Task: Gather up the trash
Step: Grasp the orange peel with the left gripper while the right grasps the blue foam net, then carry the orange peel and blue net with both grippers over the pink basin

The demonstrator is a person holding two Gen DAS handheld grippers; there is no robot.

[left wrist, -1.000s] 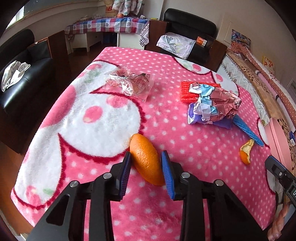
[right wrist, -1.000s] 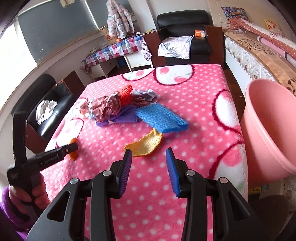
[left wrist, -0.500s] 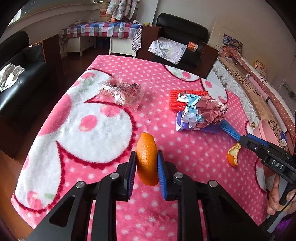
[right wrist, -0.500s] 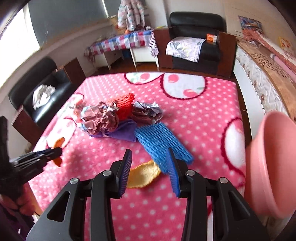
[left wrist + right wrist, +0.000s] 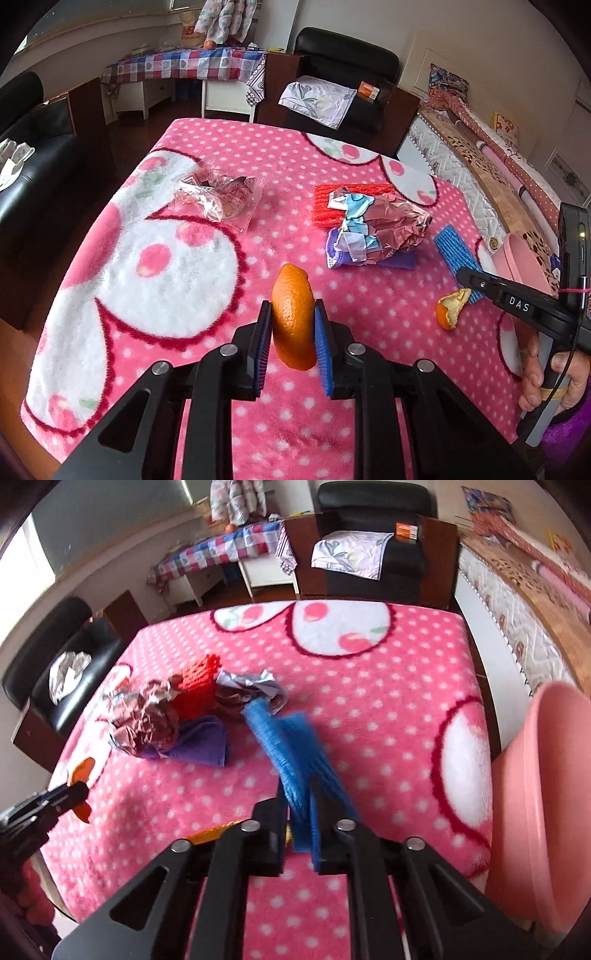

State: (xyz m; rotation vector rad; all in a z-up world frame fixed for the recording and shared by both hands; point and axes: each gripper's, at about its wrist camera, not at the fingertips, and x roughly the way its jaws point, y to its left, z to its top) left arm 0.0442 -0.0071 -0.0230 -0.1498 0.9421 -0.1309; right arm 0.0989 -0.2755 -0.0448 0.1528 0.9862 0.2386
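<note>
My left gripper [image 5: 293,326] is shut on a curved piece of orange peel [image 5: 291,295], held edge-up just above the pink dotted blanket [image 5: 369,321]. My right gripper [image 5: 297,801] is shut on the near end of a blue foam net [image 5: 284,746] that lies on the blanket. A second orange peel [image 5: 448,312] rests by the right gripper's tip [image 5: 466,277]; in the right wrist view it [image 5: 210,834] shows partly under the fingers. The left gripper [image 5: 72,794] appears at that view's left edge with its peel.
A heap of crumpled foil wrapper [image 5: 388,225], red foam net [image 5: 325,206] and purple cloth [image 5: 400,263] lies mid-table. A clear plastic bag [image 5: 221,195] sits farther left. A pink basin [image 5: 546,775] stands beyond the table's right edge. Black chairs surround the table.
The left jaws closed on the orange peel and turned it upright. The right gripper moved forward past the second peel to the blue net and shut on it.
</note>
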